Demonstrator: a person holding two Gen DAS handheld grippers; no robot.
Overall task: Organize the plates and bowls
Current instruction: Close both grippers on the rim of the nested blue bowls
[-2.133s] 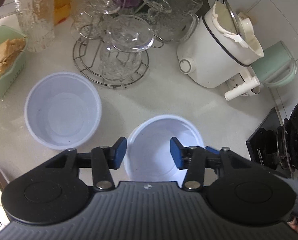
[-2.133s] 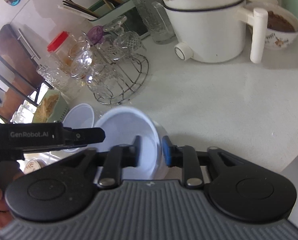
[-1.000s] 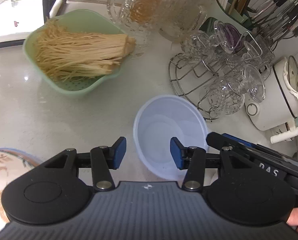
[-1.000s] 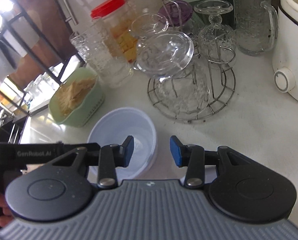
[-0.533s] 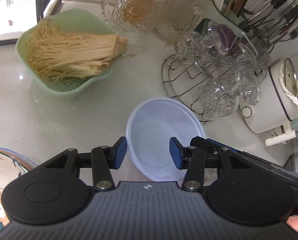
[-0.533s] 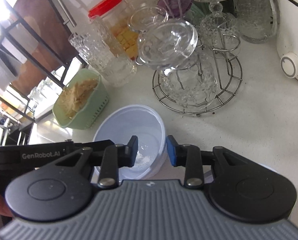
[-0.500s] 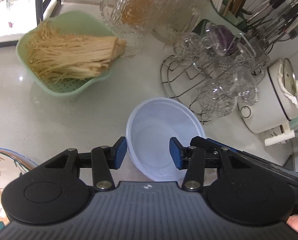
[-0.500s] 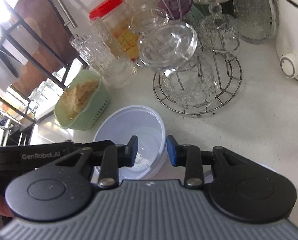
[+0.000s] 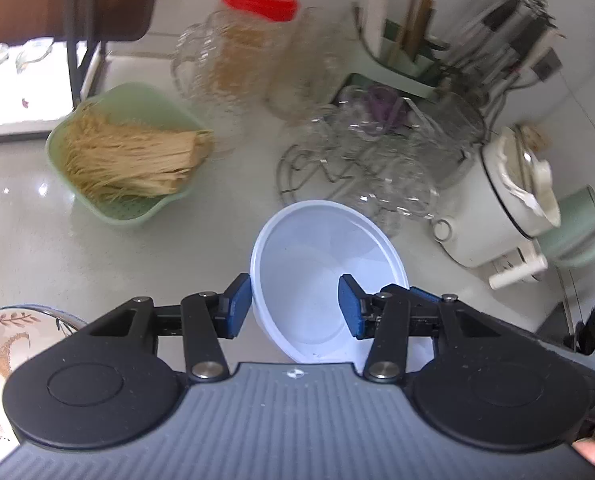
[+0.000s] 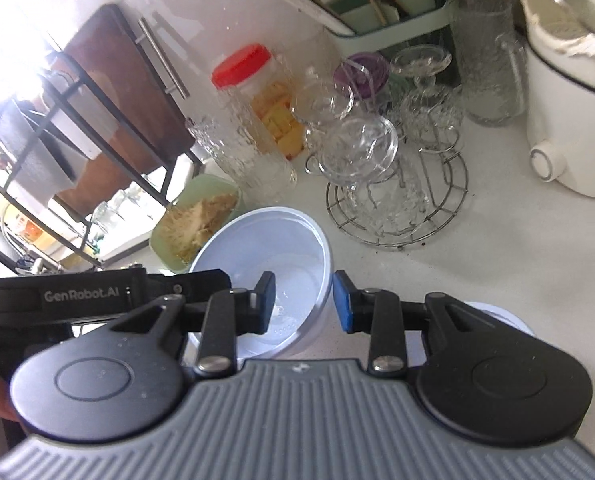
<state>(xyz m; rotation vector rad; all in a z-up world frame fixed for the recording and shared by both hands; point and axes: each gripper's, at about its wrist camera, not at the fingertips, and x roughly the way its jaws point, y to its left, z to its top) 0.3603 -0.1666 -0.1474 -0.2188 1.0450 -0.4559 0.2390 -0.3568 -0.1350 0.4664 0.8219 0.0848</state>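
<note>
Clearly the translucent white plastic bowl (image 10: pixel 265 268) is tilted off the pale surface (image 10: pixel 497 248), its rim straddled by the right gripper (image 10: pixel 304 303), fingers not visibly clenched; it could slip. Left gripper (image 9: pixel 295 306) spread, released. Glass rack (image 10: pixel 397 196) at 1 o'clock.
</note>
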